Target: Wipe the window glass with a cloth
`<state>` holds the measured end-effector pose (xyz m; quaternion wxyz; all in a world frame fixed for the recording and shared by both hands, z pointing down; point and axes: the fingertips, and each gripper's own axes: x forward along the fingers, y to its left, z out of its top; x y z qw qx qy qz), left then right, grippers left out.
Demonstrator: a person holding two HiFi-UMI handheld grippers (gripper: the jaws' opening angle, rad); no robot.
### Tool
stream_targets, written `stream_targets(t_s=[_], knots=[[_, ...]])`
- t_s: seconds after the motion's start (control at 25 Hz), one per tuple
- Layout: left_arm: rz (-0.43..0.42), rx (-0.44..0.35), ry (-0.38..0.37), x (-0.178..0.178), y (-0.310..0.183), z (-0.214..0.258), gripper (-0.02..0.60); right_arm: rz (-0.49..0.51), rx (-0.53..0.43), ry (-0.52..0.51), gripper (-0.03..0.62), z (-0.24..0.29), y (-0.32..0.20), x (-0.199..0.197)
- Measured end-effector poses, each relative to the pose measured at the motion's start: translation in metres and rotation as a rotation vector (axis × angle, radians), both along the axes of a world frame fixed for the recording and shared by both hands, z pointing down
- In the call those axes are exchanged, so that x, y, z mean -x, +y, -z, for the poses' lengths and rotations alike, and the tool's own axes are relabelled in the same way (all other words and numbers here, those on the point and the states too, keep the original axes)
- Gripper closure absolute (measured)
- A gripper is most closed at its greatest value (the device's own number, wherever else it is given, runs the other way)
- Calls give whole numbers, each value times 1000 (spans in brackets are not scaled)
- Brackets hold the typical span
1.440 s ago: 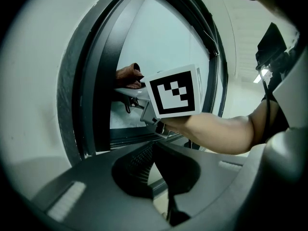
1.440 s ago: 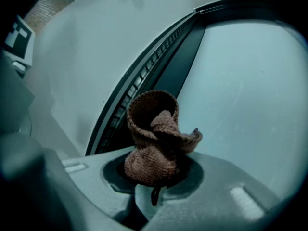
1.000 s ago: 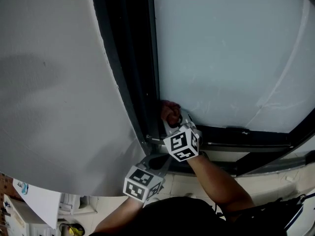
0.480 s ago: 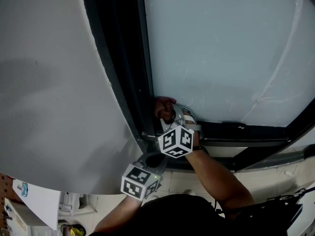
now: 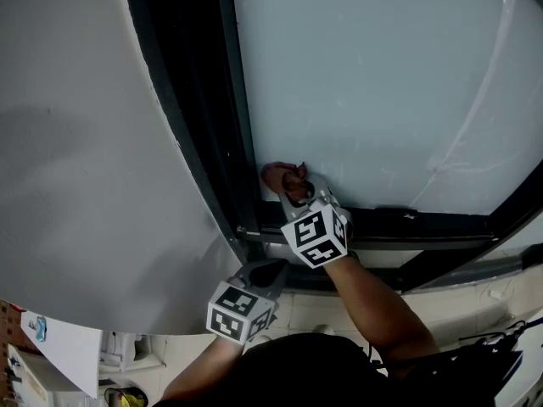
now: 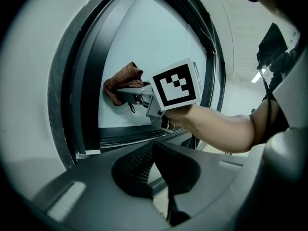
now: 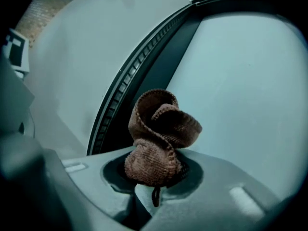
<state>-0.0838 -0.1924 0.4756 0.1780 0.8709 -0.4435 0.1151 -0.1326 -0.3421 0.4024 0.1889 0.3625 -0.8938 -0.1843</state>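
Observation:
A bunched brown cloth point(image 5: 282, 178) is pressed on the window glass point(image 5: 365, 83) near its lower left corner, just above the bottom frame bar. My right gripper point(image 5: 297, 200) is shut on the cloth point(image 7: 159, 134), which bulges out above its jaws point(image 7: 154, 189). In the left gripper view the cloth point(image 6: 123, 82) touches the glass point(image 6: 159, 37) beside the dark frame. My left gripper point(image 5: 265, 271) hangs lower, below the frame, shut with nothing in it point(image 6: 168, 196).
A dark window frame point(image 5: 191, 100) runs along the left and bottom point(image 5: 424, 225) of the pane. A pale grey wall point(image 5: 76, 185) lies left of it. Faint streaks mark the glass at the right point(image 5: 475, 134).
The right gripper and cloth have shifted slightly up the glass and a little away from the frame's corner. The left gripper has stayed low.

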Motion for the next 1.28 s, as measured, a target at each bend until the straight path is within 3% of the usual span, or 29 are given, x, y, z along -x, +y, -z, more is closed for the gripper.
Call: stream_targets(t_s=[1.28], knots=[[-79,-5,-33,-64,-19,1,565,-141,61,-145,522,14,-9,-147]])
